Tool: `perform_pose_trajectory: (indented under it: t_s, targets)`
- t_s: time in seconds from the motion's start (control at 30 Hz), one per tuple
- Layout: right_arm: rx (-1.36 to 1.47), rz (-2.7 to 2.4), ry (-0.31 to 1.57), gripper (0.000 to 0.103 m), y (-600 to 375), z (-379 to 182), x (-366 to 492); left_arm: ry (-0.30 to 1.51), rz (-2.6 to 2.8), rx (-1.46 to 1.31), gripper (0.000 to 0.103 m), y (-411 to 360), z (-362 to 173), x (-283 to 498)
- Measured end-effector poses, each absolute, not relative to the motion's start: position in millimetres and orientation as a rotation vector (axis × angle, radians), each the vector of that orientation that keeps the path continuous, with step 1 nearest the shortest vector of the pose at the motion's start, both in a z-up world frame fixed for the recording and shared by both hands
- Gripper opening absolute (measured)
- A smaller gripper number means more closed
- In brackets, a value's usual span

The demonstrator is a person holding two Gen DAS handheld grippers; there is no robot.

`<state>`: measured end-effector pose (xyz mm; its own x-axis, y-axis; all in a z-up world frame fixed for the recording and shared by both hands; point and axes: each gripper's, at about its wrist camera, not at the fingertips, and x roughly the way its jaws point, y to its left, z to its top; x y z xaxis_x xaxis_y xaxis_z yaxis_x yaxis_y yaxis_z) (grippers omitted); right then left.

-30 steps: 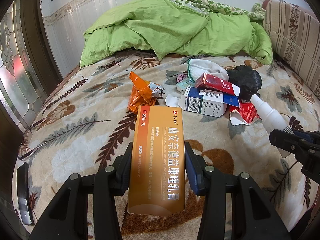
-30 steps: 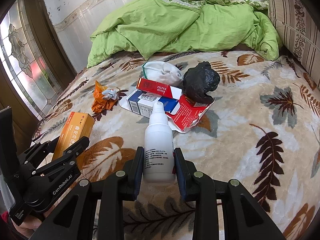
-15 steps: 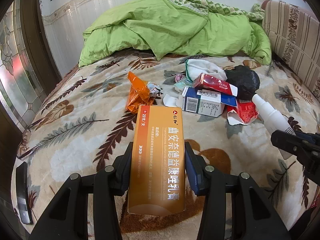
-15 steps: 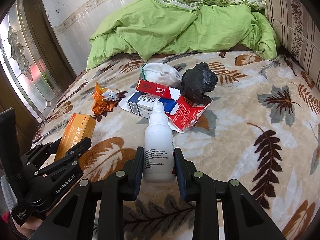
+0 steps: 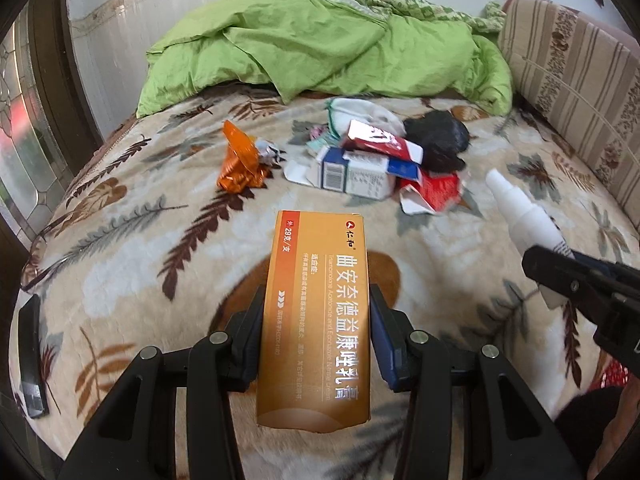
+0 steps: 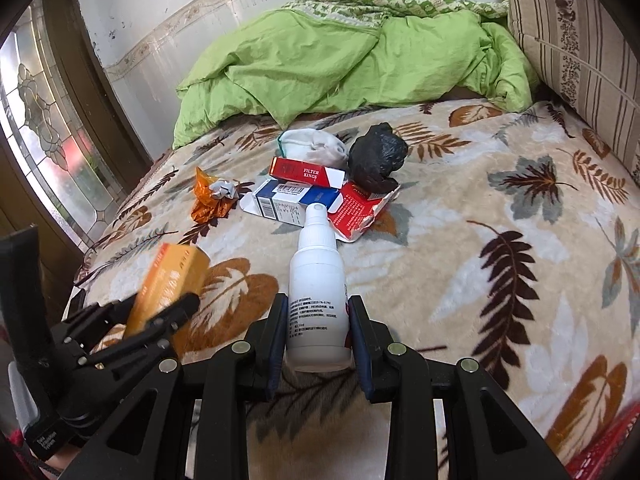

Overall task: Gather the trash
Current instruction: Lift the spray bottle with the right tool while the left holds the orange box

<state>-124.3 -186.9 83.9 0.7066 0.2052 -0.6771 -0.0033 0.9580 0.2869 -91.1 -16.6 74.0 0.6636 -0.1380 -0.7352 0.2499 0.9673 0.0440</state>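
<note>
My left gripper (image 5: 316,304) is shut on a long orange medicine box (image 5: 316,312), held lengthwise above the leaf-patterned blanket; the same orange box (image 6: 168,284) shows blurred at the left of the right wrist view. My right gripper (image 6: 318,308) is shut on a white spray bottle (image 6: 318,296), nozzle pointing away. That spray bottle (image 5: 520,212) also shows at the right of the left wrist view. Farther out lies a trash pile: a crumpled orange wrapper (image 5: 240,160), a blue-white carton (image 5: 356,172), a red cigarette pack (image 6: 306,172), a torn red box (image 6: 360,212), a black crumpled bag (image 6: 376,156) and a white cloth (image 6: 312,146).
A green duvet (image 5: 320,48) is heaped at the far end of the bed. A striped cushion (image 5: 568,80) lines the right side. A stained-glass door (image 6: 44,140) stands at the left. A flat black object (image 5: 30,356) lies at the blanket's left edge.
Both grippers, still holding the orange box and the spray bottle, have drawn back a little from the trash pile, which now looks smaller and farther away.
</note>
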Motion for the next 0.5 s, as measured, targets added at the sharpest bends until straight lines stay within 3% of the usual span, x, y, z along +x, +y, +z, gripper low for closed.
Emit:
perform_pose_trajectory:
  t_s: [0.5]
  targets:
    - [0.309,0.113,0.796,0.032,-201.6,91.8,-184.6,0.802,-0.276,0.167,0.045,-32.6,89.8,-129.4]
